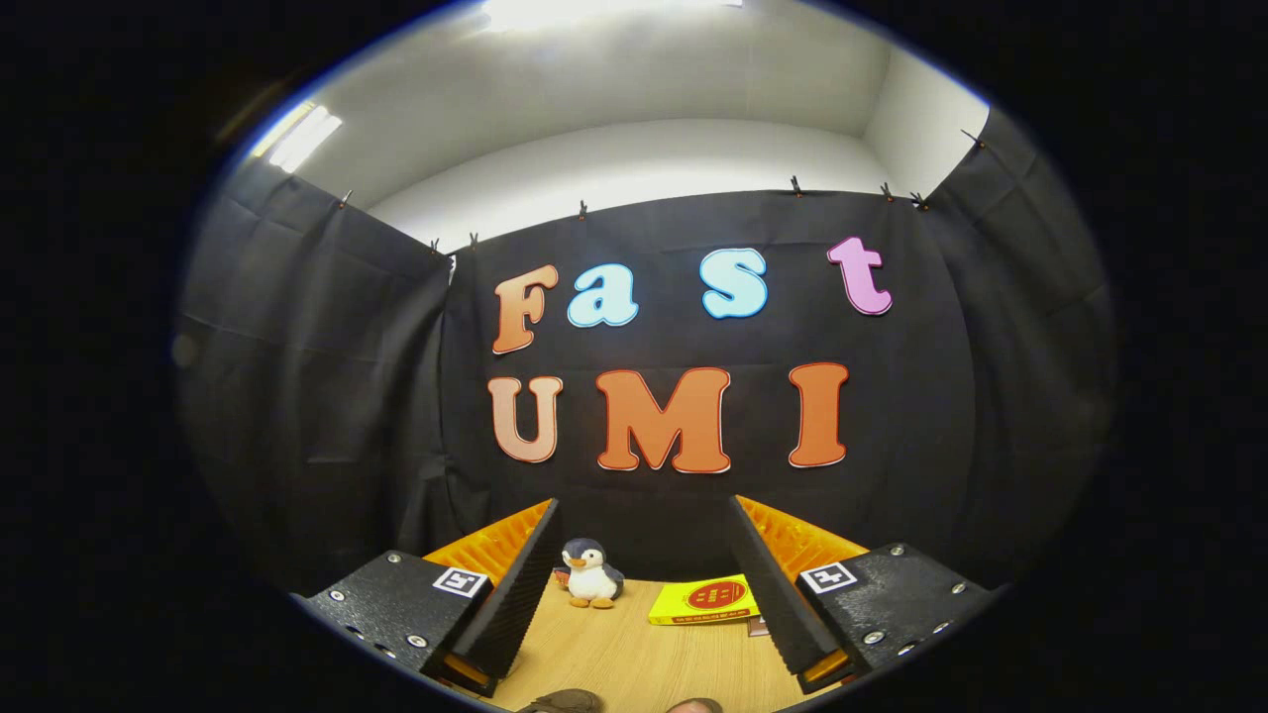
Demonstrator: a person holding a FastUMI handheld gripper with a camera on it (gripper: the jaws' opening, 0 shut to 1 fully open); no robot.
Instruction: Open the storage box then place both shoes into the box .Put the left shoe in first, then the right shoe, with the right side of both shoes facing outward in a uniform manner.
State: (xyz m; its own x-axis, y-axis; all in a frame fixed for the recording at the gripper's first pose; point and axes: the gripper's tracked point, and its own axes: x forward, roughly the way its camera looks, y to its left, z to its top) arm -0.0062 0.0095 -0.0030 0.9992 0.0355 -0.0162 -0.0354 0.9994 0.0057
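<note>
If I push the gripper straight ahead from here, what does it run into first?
Probably the booth wall: the gripper is open, holding nothing, and aimed high. The toy penguin and yellow box on the table seem below its line, though depth is unclear.

- I see black cloth (327, 376) clipped up as the booth's wall on three sides.
- Above it, a white wall (634, 158) and ceiling light (302, 137).
- Below me, a light wooden tabletop (634, 654).

Below my wide-spread gripper (644, 614) fingers, two dark rounded shapes (567, 701) are cut off; I cannot identify them. Yellow box (705, 600) partly hidden by one finger.
</note>
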